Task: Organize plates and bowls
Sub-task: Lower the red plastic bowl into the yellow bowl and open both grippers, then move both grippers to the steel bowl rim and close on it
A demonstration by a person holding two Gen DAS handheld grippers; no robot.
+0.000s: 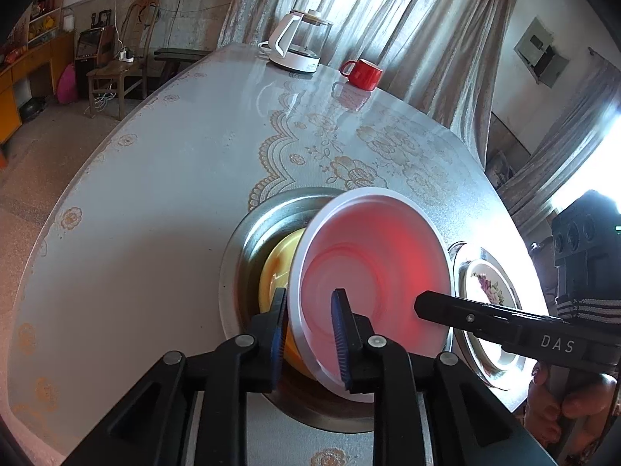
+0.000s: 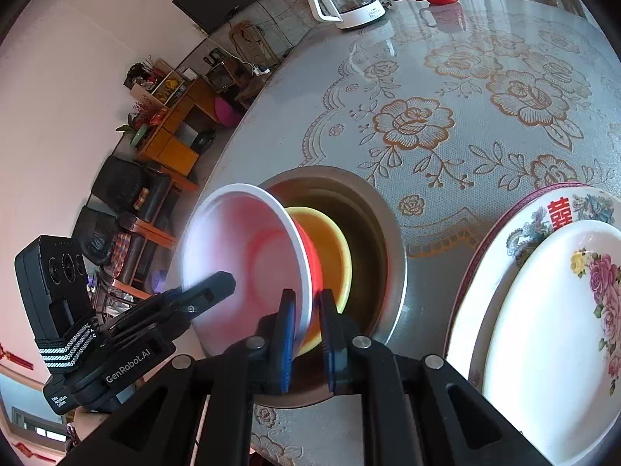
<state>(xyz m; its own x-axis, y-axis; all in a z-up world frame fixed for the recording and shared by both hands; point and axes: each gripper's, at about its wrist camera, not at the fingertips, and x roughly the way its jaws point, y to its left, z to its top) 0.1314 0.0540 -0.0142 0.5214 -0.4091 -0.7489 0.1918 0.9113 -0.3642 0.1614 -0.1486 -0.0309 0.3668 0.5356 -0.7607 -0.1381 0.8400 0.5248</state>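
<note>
A bowl (image 1: 372, 256), red outside and white inside, hangs tilted on its side over a yellow bowl (image 1: 275, 268) that sits in a steel basin (image 1: 240, 256). My left gripper (image 1: 309, 293) straddles the near rim, one finger inside and one outside, with a gap showing beside the inner pad, so it stands open. My right gripper (image 2: 306, 293) is shut on the rim of the same bowl (image 2: 248, 248), above the yellow bowl (image 2: 330, 248) and basin (image 2: 372, 225). Each gripper shows in the other's view, the right gripper (image 1: 421, 305) and the left gripper (image 2: 229, 279).
A white flowered plate (image 2: 551, 334) lies on a larger patterned plate (image 2: 504, 240) right of the basin. At the table's far end stand a glass kettle (image 1: 299, 46) and a red mug (image 1: 363, 73). The table edge (image 1: 77, 194) curves along the left, with chairs beyond.
</note>
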